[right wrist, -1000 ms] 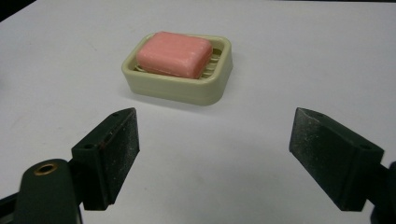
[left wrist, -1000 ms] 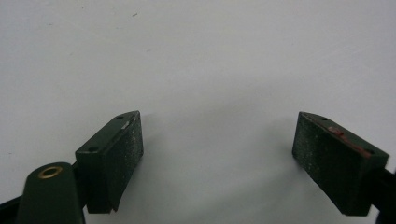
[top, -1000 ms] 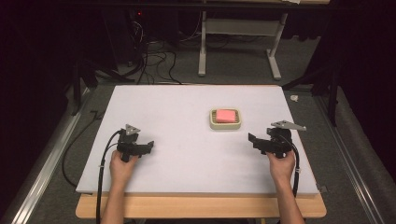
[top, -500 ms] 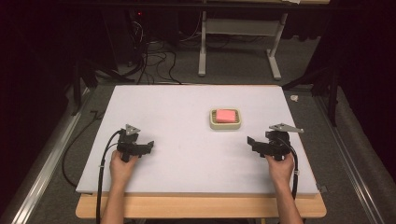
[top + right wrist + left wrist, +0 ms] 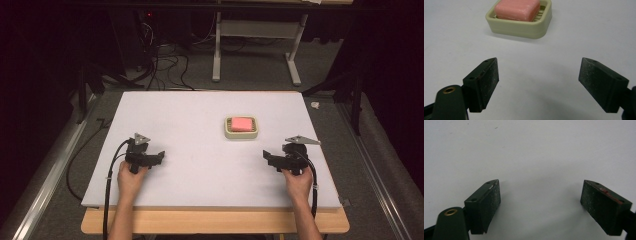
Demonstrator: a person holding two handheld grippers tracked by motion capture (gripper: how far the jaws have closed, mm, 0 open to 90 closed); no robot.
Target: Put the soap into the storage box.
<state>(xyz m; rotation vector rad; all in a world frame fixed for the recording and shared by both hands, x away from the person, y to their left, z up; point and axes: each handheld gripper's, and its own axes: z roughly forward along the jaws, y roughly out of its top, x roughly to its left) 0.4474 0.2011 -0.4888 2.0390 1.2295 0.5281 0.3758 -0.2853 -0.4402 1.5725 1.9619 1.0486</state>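
- The right gripper (image 5: 537, 82) is held low over the white table top (image 5: 190, 125), its black jaws spread wide with nothing between them.
- A pink rectangular soap bar (image 5: 517, 9) is seen in a cream ribbed plastic dish (image 5: 524, 27), ahead of those jaws and well apart from them.
- The left gripper (image 5: 540, 203) is likewise released, apparently just above bare table.
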